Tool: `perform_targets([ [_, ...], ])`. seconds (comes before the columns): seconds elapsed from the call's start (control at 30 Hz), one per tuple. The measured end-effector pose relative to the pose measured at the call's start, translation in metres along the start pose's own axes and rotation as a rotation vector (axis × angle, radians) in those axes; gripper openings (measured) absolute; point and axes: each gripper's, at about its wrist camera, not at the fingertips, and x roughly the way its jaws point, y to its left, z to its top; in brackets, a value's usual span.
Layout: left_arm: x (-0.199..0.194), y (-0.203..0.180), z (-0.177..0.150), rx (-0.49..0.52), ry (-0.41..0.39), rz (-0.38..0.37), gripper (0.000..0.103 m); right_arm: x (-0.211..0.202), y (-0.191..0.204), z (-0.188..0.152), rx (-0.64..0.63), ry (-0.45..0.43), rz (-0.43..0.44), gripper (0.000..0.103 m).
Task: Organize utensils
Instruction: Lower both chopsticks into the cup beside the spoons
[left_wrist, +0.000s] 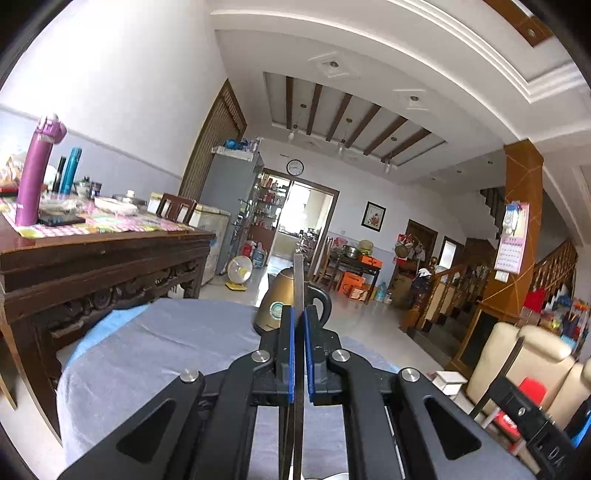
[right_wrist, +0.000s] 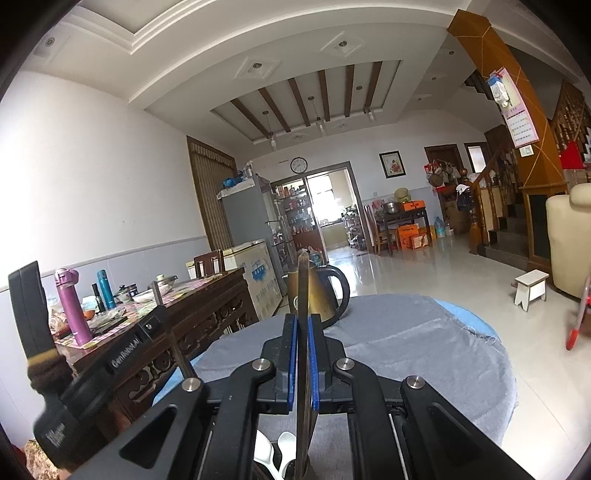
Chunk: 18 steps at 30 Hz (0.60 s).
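We hold one thin metal utensil (left_wrist: 298, 291) pinched in the left gripper (left_wrist: 298, 317) and another utensil (right_wrist: 303, 291) in the right gripper (right_wrist: 302, 325), both upright before the kettle (right_wrist: 325, 295); stiff, light and likely slippery, they want mid-shaft grips.

The black left gripper with blue pads (left_wrist: 298, 325) clamps a thin grey metal utensil handle (left_wrist: 298, 280) upright — behind it, a brass-coloured electric kettle (left_wrist: 275, 302) stands on the grey cloth-covered round table (left_wrist: 166, 343).
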Motion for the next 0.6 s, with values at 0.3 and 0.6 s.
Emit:
perform_targets([
  [0.3,-0.004,0.001,-0.014,0.022,0.069,0.000,0.005,0.001,-0.005,-0.014,-0.007,0.062,0.001,0.007],
  [0.6,-0.019,0.000,-0.018,0.036,0.106,-0.023,0.005,0.003,-0.004,-0.022,-0.011,0.116,0.021,0.007],
])
